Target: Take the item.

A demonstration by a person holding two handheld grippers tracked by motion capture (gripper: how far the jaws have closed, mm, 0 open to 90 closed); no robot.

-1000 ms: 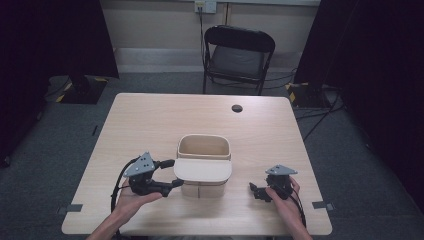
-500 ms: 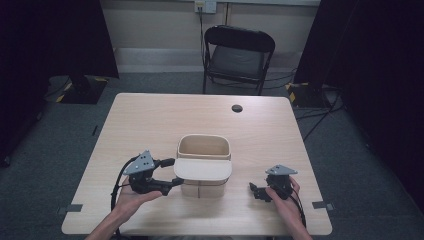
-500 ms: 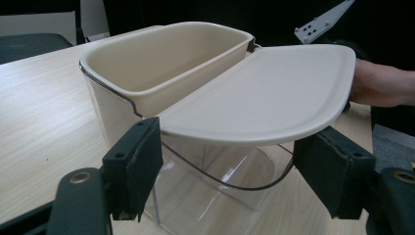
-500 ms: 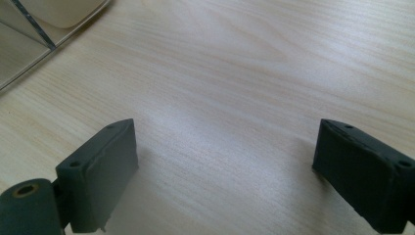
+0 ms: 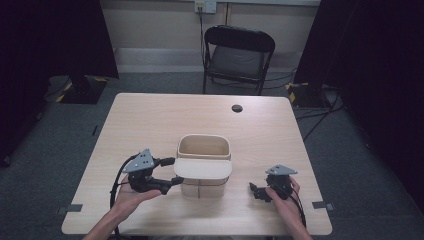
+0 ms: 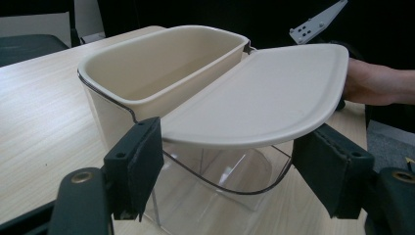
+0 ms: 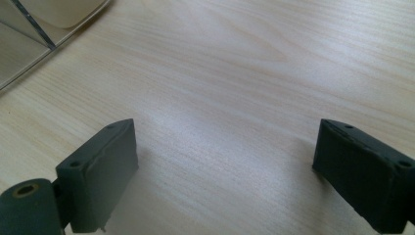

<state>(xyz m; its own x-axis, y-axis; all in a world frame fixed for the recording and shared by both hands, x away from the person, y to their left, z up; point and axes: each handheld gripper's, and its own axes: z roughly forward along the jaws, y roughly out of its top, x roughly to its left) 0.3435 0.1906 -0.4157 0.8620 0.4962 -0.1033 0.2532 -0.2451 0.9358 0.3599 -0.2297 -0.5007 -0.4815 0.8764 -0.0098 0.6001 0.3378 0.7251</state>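
Almost nothing is changed from the pictures of a second and half a second earlier: the left tongs (image 5: 171,171) are held in the same place, spread apart on either side of the near left edge of the flat cream plastic lid (image 5: 202,168), clamped on nothing, so the grasp is judged not yet made. The lid is laid level over the near half of the cream rectangular plastic bin (image 5: 204,148), mid-way along the near part of the pale wooden table (image 5: 150,115), its long axis running left to right across the table and its rounded edge facing the person. The right tongs (image 5: 256,190) are kept wide apart over bare wood, well to the right of the bin.
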